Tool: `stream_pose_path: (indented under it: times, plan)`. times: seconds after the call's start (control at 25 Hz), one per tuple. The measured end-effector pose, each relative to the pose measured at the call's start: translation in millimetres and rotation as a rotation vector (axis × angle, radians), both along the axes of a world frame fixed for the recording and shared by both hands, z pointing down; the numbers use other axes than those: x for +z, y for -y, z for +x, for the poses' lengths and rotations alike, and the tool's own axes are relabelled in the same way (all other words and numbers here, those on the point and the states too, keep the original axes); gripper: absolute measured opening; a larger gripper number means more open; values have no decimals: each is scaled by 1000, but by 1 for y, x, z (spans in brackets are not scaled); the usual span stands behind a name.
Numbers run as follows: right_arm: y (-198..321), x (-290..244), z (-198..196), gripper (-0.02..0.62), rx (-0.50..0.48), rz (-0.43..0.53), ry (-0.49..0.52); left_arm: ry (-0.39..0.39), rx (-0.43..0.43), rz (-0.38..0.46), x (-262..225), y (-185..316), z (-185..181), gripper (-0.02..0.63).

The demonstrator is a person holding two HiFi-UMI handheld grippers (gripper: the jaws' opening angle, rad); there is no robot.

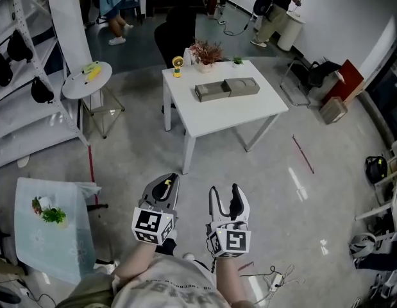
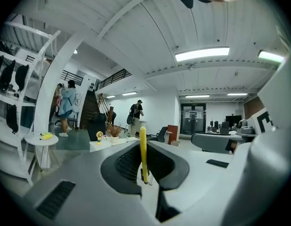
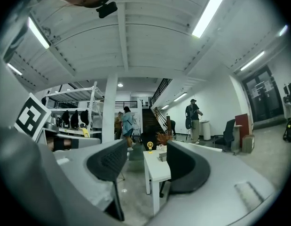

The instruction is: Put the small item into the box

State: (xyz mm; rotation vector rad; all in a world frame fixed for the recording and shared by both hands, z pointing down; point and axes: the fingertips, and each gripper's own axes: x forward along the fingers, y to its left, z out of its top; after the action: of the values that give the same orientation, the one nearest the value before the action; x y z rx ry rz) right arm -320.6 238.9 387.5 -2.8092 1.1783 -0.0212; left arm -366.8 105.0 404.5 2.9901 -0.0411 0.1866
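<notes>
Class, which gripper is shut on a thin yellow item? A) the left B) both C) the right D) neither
A: the left gripper is shut on the thin yellow item, while the right gripper has its fingers wide apart with nothing gripped.

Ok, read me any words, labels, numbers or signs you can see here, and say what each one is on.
No readable words or numbers anywhere.
Marker cube on the left tool: square code pattern, no letters.
Marker cube on the right tool: the same.
Box on the white table: too small to show print.
Yellow item in the left tool: no print seen.
</notes>
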Motion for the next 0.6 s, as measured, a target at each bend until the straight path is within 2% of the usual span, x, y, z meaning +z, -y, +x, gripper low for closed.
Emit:
stream_pose_path:
  times: [0.24, 0.6]
  plan:
    - [24, 2, 30, 250, 57, 5, 5, -5, 63, 0, 1, 28, 36, 26]
    - [33, 14, 63, 250, 90, -24, 44, 28, 84, -42, 19, 43, 76, 26]
